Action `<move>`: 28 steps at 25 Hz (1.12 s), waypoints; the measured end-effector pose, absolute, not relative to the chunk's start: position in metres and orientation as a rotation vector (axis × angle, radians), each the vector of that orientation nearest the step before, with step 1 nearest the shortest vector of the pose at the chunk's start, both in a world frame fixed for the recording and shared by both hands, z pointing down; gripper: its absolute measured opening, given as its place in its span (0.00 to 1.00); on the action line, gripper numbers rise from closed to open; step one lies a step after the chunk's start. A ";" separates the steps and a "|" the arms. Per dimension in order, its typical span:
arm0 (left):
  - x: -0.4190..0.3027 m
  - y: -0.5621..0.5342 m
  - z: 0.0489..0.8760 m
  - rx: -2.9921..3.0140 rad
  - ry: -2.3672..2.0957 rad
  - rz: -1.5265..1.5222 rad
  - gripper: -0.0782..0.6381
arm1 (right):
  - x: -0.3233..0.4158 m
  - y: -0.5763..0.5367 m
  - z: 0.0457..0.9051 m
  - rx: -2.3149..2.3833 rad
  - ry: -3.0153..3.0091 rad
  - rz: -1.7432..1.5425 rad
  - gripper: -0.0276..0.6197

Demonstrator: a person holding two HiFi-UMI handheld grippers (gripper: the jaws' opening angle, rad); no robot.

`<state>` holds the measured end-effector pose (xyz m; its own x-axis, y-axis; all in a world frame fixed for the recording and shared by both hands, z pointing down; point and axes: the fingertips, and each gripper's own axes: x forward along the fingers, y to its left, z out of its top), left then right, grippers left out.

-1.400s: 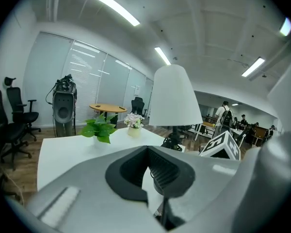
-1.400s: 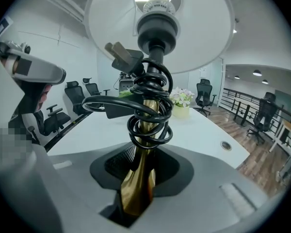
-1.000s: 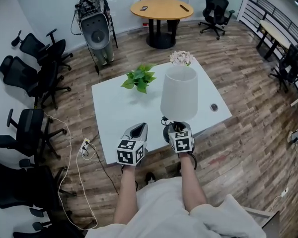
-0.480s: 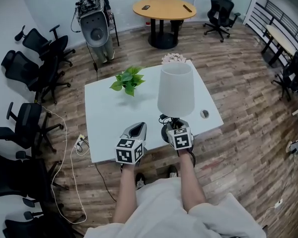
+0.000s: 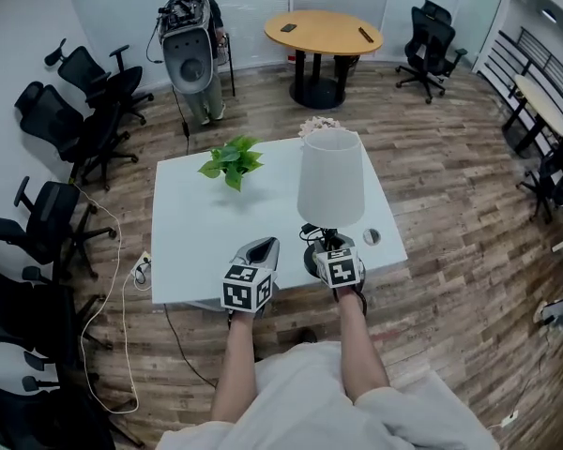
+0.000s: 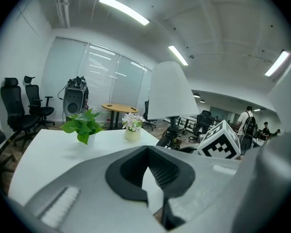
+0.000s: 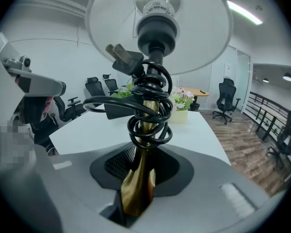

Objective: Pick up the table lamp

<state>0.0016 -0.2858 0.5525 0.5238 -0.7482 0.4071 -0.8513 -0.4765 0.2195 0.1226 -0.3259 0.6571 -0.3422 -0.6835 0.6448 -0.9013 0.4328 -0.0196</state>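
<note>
Office room: white table (image 5: 197, 232) is carrying the lamp (image 5: 331, 181) at its near edge. Right gripper (image 7: 138, 198) is clamping the brass stem (image 7: 141, 174) just below the wound cord (image 7: 148, 103). Left gripper (image 6: 153, 188) is hovering beside it, jaws together, empty. Judgement: top-heavy, shade fragile, brass slippery, so the low stem is looking like the safest hold.
</note>
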 end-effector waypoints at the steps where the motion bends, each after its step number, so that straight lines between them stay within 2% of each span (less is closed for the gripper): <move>1: 0.006 -0.287 0.554 2.372 -1.317 0.367 0.11 | 0.126 -0.330 0.657 1.321 -2.135 0.501 0.25; 28: 0.050 -0.282 0.571 2.322 -1.348 0.481 0.11 | 0.137 -0.315 0.669 1.132 -2.219 0.503 0.25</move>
<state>0.0498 -0.2825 0.5714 0.4727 -0.7350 0.4862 -0.8768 -0.4476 0.1757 0.1372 -0.3154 0.6689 -0.4629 -0.5978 0.6545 -0.8217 0.5664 -0.0639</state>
